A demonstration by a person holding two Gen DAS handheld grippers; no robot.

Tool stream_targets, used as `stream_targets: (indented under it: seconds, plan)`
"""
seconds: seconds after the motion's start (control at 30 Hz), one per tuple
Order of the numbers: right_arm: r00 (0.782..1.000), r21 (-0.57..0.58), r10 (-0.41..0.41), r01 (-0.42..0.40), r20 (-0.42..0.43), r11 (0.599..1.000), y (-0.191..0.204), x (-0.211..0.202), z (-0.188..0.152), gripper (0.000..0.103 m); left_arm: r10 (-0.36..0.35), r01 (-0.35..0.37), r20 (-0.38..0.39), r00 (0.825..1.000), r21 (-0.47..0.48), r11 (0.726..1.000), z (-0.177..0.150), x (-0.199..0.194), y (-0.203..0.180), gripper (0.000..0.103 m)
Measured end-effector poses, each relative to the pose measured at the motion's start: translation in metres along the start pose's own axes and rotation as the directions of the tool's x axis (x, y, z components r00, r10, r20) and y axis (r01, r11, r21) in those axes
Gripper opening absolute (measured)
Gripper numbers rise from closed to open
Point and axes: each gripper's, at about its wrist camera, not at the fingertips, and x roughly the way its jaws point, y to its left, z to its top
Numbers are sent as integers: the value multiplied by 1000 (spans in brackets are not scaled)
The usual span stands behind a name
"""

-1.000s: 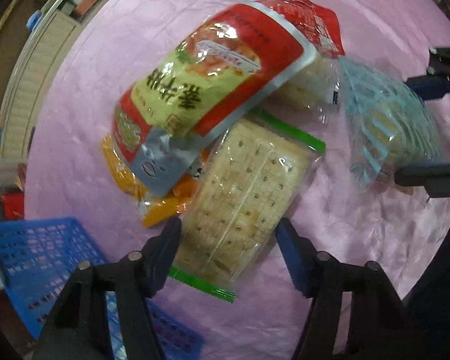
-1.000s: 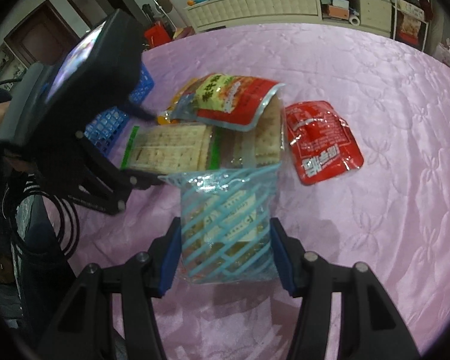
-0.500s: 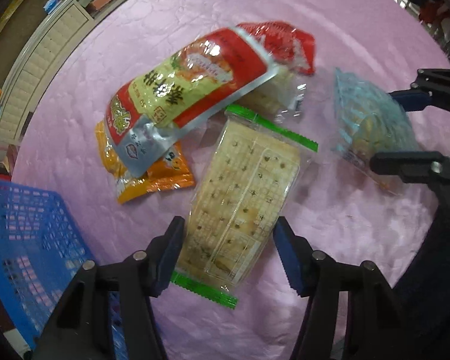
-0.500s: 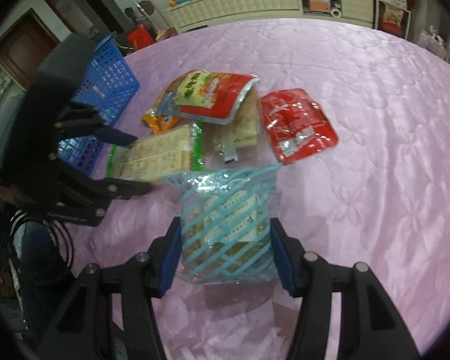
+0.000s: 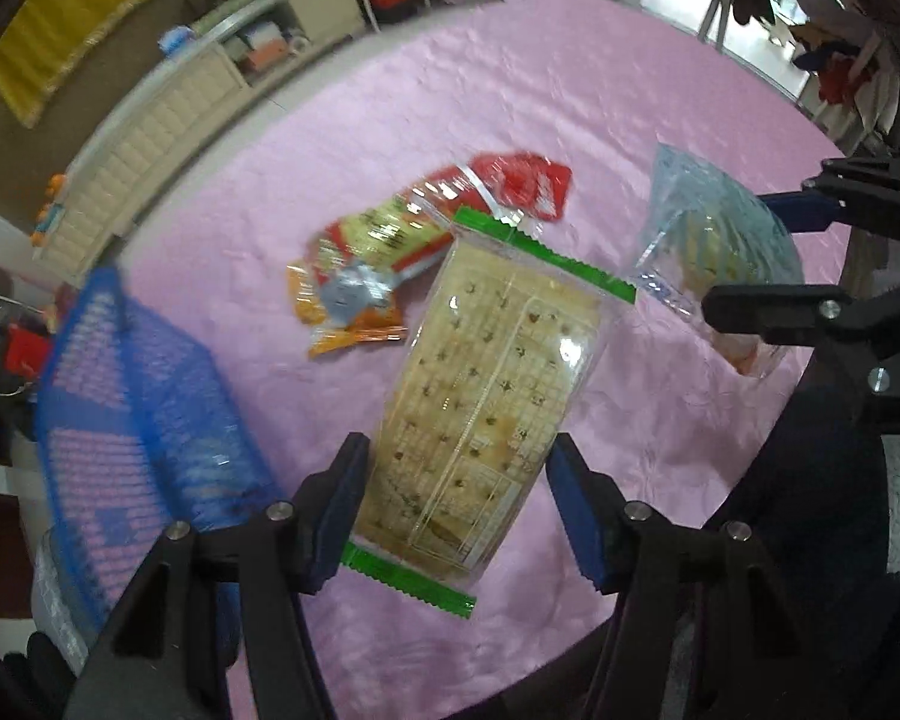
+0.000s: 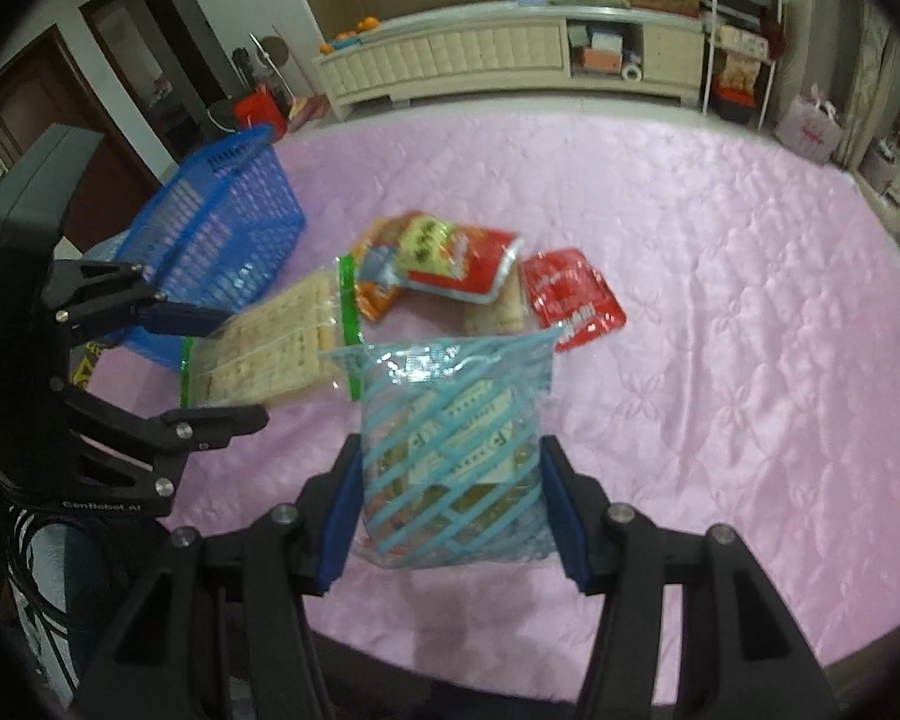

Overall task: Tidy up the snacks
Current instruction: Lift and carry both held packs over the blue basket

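Holding the cracker pack (image 5: 480, 396) lengthwise, the left gripper (image 5: 456, 504) is nearest the blue basket (image 5: 132, 396); the right gripper (image 6: 450, 504) pinches the striped bag (image 6: 450, 438).

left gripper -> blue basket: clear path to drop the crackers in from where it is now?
Probably yes. The left gripper is shut on the cracker pack, held above the table, and the blue basket sits right beside it with its open top facing up. Nothing lies between them; the other snacks lie farther off.

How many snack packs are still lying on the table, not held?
4, possibly more hidden: red-yellow bag, orange pack under it, clear cracker pack and red sachet beside it.
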Motion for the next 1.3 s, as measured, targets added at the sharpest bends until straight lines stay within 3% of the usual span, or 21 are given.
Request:
stream_targets:
  seconds: [0.2, 0.4, 0.7, 0.87, 1.3]
  plan:
    - [997, -41, -18, 21, 73, 999, 42, -34, 5, 61, 32, -28, 78, 996, -46, 999, -28, -66, 5, 58]
    - [990, -111, -34, 50, 140, 993, 87, -66, 9, 61, 69, -49, 182, 981, -115, 992, -57, -120, 22, 58]
    - [971, -116, 32, -4, 239, 993, 134, -88, 38, 61, 135, -75, 257, 957, -233, 970, -96, -164, 70, 58]
    - [968, -170, 51, -9, 244, 985, 166, -81, 56, 61, 166, -80, 280, 946, -294, 952, -116, -179, 100, 58]
    - [981, -283, 109, -59, 162, 957, 230, -19, 105, 60, 204, -64, 271, 941, -450, 891, -142, -169, 184, 58]
